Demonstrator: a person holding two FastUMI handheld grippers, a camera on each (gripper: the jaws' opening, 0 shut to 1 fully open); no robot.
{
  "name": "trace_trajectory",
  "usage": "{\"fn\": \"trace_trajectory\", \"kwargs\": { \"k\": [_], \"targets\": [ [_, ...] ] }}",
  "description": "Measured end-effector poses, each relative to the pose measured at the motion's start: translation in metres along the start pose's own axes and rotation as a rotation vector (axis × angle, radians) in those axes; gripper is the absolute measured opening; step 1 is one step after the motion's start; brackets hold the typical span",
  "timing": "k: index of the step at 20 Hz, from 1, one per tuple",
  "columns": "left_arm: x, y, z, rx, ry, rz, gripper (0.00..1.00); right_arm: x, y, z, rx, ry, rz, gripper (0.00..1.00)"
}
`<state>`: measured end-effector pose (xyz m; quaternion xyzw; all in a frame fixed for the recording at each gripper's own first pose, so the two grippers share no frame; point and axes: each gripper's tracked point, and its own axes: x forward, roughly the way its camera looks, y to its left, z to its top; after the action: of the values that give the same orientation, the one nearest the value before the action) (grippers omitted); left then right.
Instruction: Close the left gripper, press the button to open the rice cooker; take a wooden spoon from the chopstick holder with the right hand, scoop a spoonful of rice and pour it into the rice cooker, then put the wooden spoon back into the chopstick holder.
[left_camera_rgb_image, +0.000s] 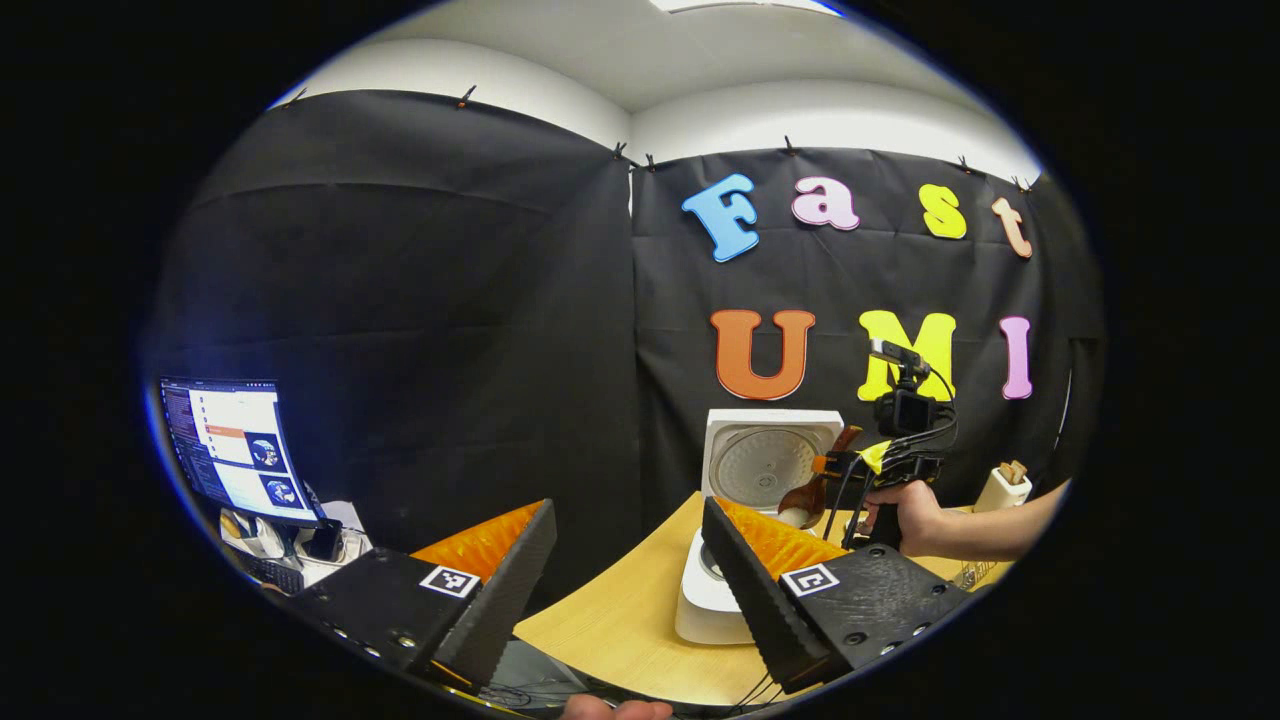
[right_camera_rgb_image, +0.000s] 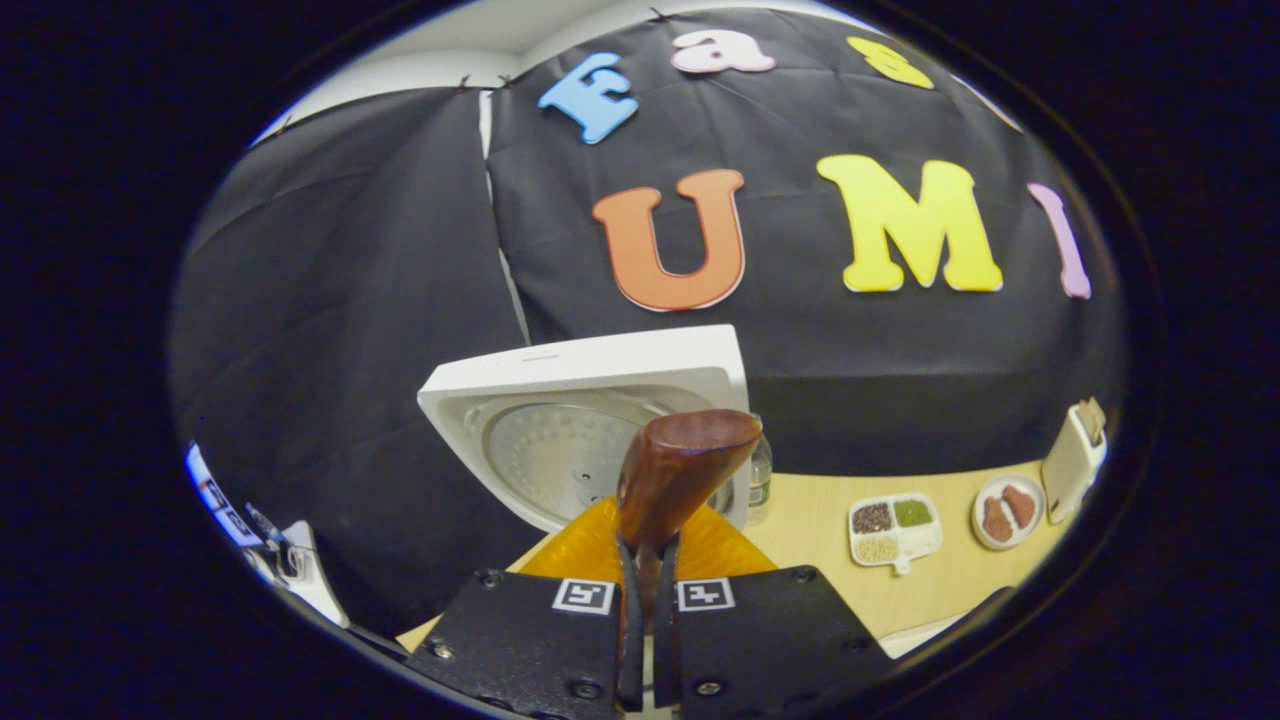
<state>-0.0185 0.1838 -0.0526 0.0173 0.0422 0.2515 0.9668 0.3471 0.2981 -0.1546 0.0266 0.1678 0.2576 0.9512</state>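
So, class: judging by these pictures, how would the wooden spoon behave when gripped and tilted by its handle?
The wooden spoon looks solid wood, so probably stiff. Its smooth glossy bowl suggests it could slip or swivel. The right tongs clamp only the thin handle, so the bowl end may pivot.

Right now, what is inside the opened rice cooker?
The rice cooker has its lid raised, showing the round metal inner plate. The pot's inside is covered: in the left gripper view a finger of the left tongs hides it, so rice cannot be judged.
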Motion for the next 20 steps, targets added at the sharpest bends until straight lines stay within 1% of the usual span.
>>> {"fn": "trace_trajectory", "kwargs": {
  "k": [4,8,14,18,20],
  "targets": [
    [0.001,0.006,-0.005,-0.001,0.012,0.001,0.94,-0.003,0.024,0.014,-0.206,-0.067,0.016,0.09],
    [-0.001,0.004,-0.005,-0.014,0.014,-0.020,0.94,-0.013,0.051,0.023,-0.336,-0.117,0.049,0.10],
    [0.001,0.004,-0.003,-0.017,0.004,-0.050,0.94,-0.019,0.067,0.030,-0.420,-0.141,0.058,0.10],
    [0.000,-0.001,-0.001,-0.012,-0.003,-0.075,0.94,-0.031,0.070,0.034,-0.414,-0.148,0.057,0.10],
    [0.000,-0.004,-0.001,-0.016,0.000,-0.090,0.94,-0.037,0.065,0.035,-0.382,-0.145,0.056,0.09]
  ]
}}
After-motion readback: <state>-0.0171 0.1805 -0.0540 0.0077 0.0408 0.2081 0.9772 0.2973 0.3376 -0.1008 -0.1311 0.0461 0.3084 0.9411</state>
